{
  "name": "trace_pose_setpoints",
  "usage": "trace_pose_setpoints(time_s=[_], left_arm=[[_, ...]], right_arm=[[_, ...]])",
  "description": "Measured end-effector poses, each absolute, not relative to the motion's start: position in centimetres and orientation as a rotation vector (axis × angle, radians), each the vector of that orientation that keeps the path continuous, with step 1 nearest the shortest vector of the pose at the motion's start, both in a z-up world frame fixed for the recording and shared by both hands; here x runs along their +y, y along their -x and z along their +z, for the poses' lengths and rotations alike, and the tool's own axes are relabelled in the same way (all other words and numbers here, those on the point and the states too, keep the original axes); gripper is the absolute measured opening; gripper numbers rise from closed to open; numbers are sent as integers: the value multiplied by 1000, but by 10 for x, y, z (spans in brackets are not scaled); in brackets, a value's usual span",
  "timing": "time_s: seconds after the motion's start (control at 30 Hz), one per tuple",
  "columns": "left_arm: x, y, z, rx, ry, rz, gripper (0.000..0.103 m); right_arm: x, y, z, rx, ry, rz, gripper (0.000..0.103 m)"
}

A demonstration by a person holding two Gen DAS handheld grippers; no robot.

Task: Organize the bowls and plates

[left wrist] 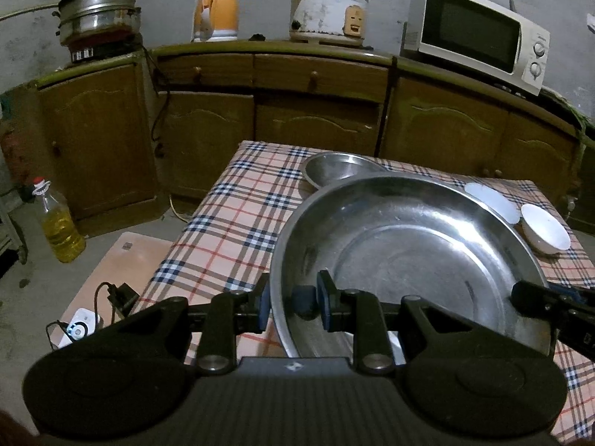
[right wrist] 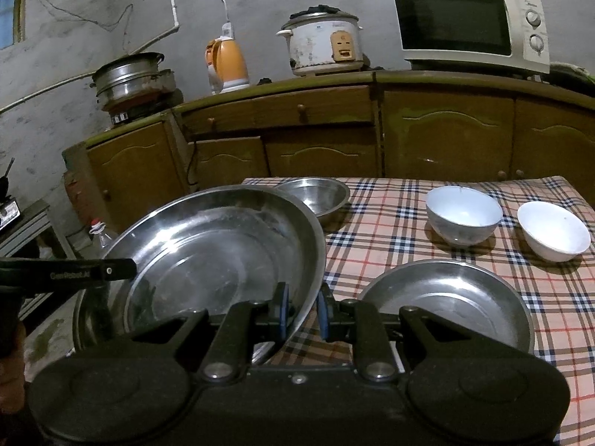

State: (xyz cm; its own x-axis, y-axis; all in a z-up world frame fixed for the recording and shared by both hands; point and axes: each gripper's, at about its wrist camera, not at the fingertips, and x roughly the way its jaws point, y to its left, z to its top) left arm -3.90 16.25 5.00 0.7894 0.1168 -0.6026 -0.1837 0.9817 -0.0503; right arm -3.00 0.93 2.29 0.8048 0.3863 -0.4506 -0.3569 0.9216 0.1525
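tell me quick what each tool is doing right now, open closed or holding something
Left tool: shut on the rim of the large steel basin.
Right tool: shut on the opposite rim of the same large steel basin.

Along the wooden cabinets (right wrist: 409, 141) stand a microwave (right wrist: 470, 24), a rice cooker (right wrist: 321, 44), an orange kettle (right wrist: 228, 65) and stacked steel pots (right wrist: 130, 78) — a checked tablecloth (right wrist: 390, 230) (plaid) nearer, an oil bottle (left wrist: 61, 223) on the floor.
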Motion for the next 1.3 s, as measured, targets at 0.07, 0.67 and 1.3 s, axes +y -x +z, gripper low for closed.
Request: trace_pose_setpoints(time_s=[0.07, 0.67, 1.3], left_arm=[[160, 39, 49, 645, 108, 156, 26], [136, 32, 42, 668, 100, 91, 26], [122, 25, 35, 679, 91, 49, 26]], right_arm=[[7, 31, 23, 497, -65, 394, 22], [-24, 36, 16, 521, -83, 334, 22], [-39, 37, 9, 535, -92, 285, 22]])
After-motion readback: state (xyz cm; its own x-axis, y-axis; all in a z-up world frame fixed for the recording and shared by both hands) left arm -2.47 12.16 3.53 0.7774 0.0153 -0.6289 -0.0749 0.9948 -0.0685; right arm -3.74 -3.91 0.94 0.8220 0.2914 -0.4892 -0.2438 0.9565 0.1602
